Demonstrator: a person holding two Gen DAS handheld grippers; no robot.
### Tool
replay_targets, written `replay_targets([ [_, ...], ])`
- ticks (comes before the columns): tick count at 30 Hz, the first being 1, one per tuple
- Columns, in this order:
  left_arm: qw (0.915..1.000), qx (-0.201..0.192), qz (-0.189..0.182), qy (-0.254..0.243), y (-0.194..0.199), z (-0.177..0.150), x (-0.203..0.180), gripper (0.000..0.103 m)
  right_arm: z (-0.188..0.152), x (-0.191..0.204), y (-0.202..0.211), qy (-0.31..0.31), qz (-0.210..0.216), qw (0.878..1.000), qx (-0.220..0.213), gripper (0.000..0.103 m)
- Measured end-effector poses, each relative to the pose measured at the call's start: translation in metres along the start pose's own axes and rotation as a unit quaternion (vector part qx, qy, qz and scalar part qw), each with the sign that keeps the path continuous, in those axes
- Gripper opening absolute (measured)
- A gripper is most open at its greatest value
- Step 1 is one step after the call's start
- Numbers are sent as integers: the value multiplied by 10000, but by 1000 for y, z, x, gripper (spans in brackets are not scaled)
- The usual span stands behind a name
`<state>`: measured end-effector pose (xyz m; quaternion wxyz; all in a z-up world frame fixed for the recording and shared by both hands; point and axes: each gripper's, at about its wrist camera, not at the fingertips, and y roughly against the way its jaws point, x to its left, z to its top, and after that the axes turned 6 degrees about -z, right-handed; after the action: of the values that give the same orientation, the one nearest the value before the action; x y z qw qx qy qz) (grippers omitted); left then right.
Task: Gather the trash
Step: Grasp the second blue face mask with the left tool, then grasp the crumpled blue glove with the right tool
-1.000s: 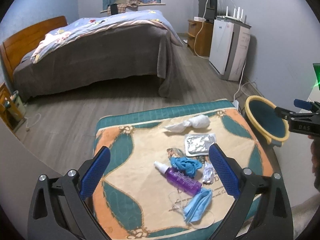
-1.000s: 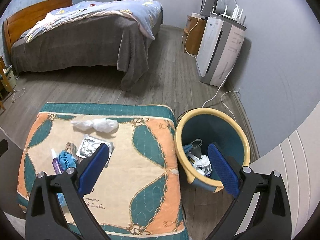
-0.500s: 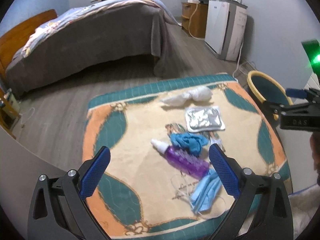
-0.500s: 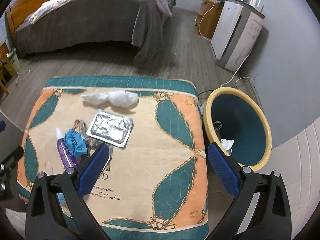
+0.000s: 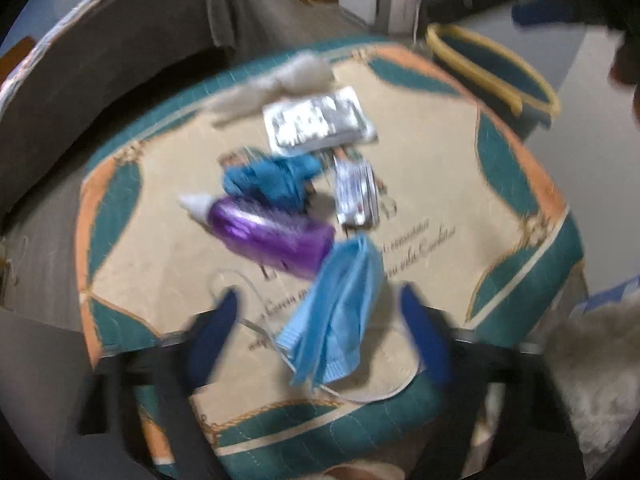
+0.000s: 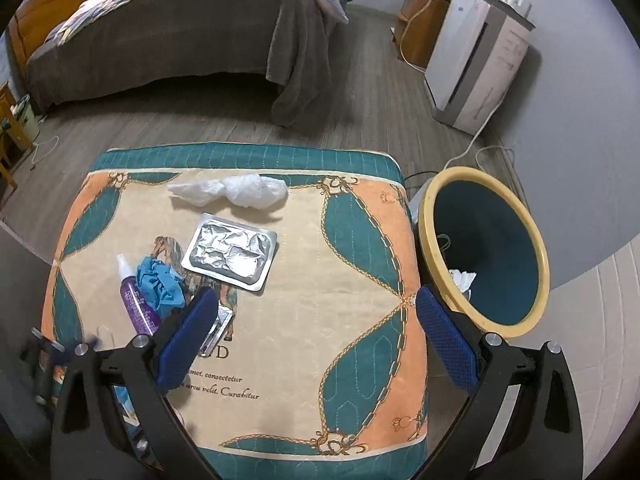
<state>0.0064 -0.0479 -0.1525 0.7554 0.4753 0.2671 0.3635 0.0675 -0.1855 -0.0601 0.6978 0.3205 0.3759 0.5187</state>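
Now face mask (image 5: pixel 340 312) lies between left gripper (image 5: pixel 320 336) fingers — untouched.

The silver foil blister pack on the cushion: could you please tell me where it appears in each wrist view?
Left wrist: the foil blister pack sits in the upper middle, blurred, just below the white crumpled tissue.
Right wrist: it lies left of centre, again just below that tissue.
Shared landmark: the yellow-rimmed bin, right of the cushion in both.

Face mask (image 5: pixel 336 312) nearest on cushion (image 6: pixel 304 320), bottle (image 5: pixel 264 236) behind it, foil tray (image 6: pixel 230 252) farther, bin (image 6: pixel 484 252) right of cushion
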Motion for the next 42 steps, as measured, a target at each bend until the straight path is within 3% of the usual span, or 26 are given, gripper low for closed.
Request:
replay_targets([
  [2,9997,208,-7,-95,-6,-3,-1,29,1,-2,-1,-79,62,9999,34,97],
  [3,9997,191,34,-167,-2,-3,-2,23,1,-2,-1,-108,93,9999,43,97],
  [6,9999,-137,-1,-102,32,4,4,18,3,-3,-1,-162,132,9998,47,97],
  [9,9987,-457,201,-137,69,17,18,18,5,-1,-2,-234,173,9996,53,97],
  [15,9935,-984,489,293,111,42,70,18,9,28,-12,-61,376,9993,14,97],
  [21,9905,-1027,429,813,99,40,113,18,9,85,-36,830,346,9958,152,97],
  [31,9882,-959,343,1146,89,36,146,18,3,139,-76,822,698,9903,882,97],
  [34,9882,-971,334,1134,89,36,149,18,4,142,-85,714,744,9889,1072,91],
  [38,9888,-927,359,1110,87,34,150,18,3,143,-95,609,845,9859,1309,70],
  [42,9889,-865,414,1133,84,35,151,18,-2,148,-96,728,1001,9823,1409,57],
])
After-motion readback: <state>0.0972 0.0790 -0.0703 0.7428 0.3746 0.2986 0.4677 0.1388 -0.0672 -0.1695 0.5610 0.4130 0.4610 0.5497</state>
